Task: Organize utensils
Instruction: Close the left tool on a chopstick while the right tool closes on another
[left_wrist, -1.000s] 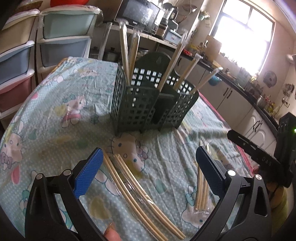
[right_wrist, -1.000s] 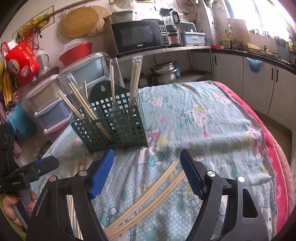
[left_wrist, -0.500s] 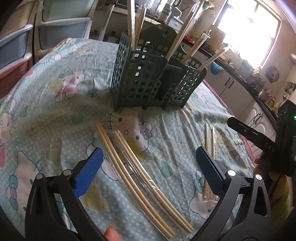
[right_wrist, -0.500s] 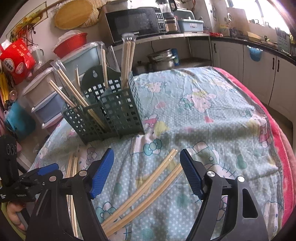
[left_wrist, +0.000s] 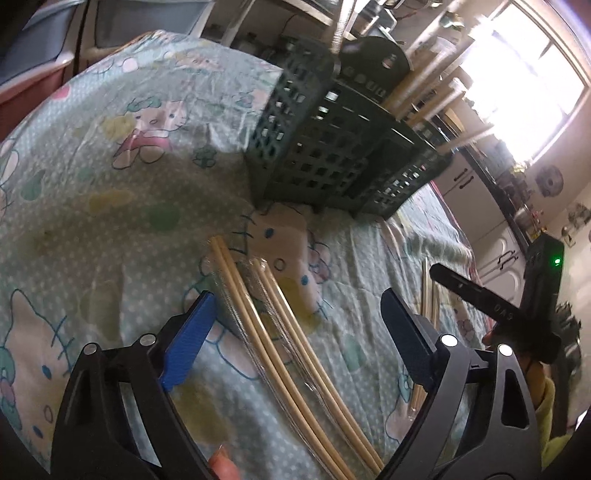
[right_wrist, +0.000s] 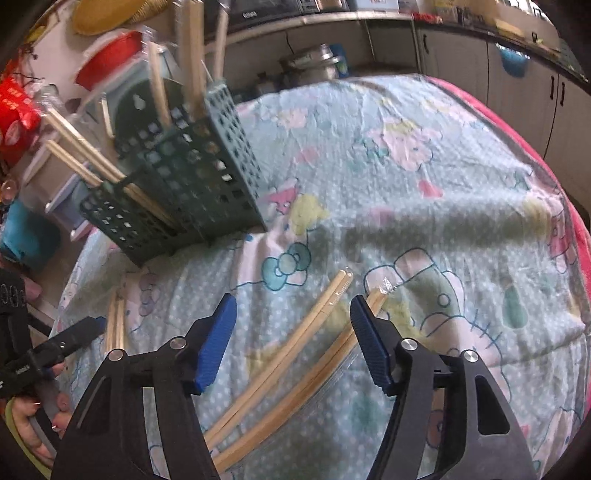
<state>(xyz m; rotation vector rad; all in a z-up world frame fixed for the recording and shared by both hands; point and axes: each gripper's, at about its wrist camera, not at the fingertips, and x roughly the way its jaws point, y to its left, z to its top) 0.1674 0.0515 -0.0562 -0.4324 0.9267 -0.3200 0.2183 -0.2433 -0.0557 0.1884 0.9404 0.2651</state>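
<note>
Compared with a second ago, both tongs have dropped closer to the cloth-covered worktop (left_wrist: 110, 155), and the wrapped chopsticks lying there now fill more of each view. The left tongs (left_wrist: 295, 332) have just been narrowing a little but stand wide apart, with two wrapped chopstick pairs (left_wrist: 280, 332) on the cloth between the pads, untouched. Farther off, the green utensil basket (left_wrist: 332, 147) already holds several upright pairs. The right tongs (right_wrist: 291, 339) have also just been closing, to a middling gap; one pair (right_wrist: 295, 332) lies between the pads and a second pair (right_wrist: 332, 354) sits under the right pad, neither yet gripped. Both hands look set to pick up a pair for the basket.
</note>
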